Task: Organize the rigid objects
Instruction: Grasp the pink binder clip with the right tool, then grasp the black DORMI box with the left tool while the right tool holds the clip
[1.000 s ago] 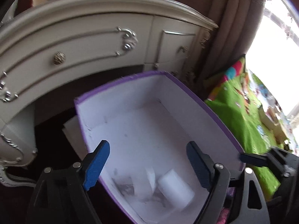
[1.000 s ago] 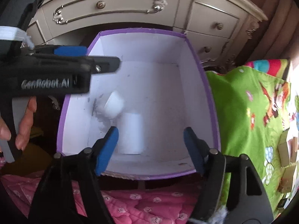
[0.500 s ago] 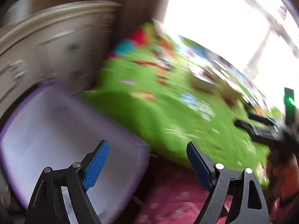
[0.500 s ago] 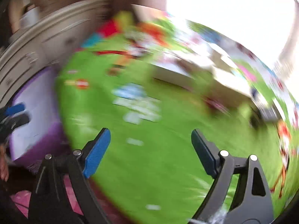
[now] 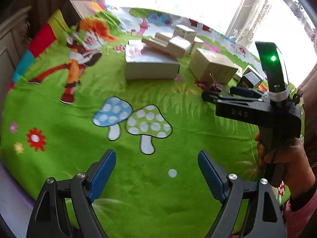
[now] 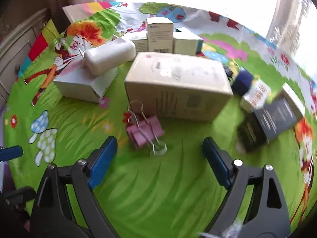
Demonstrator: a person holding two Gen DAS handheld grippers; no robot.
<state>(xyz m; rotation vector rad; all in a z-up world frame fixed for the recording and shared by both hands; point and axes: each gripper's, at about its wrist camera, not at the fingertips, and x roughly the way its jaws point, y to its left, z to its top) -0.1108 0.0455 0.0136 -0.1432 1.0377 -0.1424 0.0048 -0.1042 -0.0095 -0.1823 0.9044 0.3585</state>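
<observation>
Jaws: left gripper (image 5: 156,168) spread wide, nothing between the blue pads, hovering over bare green cartoon-print cloth (image 5: 178,119) near the mushroom print. Right gripper (image 6: 158,154) likewise spread wide and empty; a pink binder clip (image 6: 143,131) lies on the cloth just ahead of it, between the fingertips' line and the large cardboard box (image 6: 176,83). Left of that box: a white flat box (image 6: 83,83) with a white rounded block (image 6: 110,56) resting on top. Behind: three small white cartons (image 6: 160,35) upright, close together. Right: dark boxes (image 6: 267,123), tilted, blurred. Cream dresser (image 6: 13,49) at left edge.
</observation>
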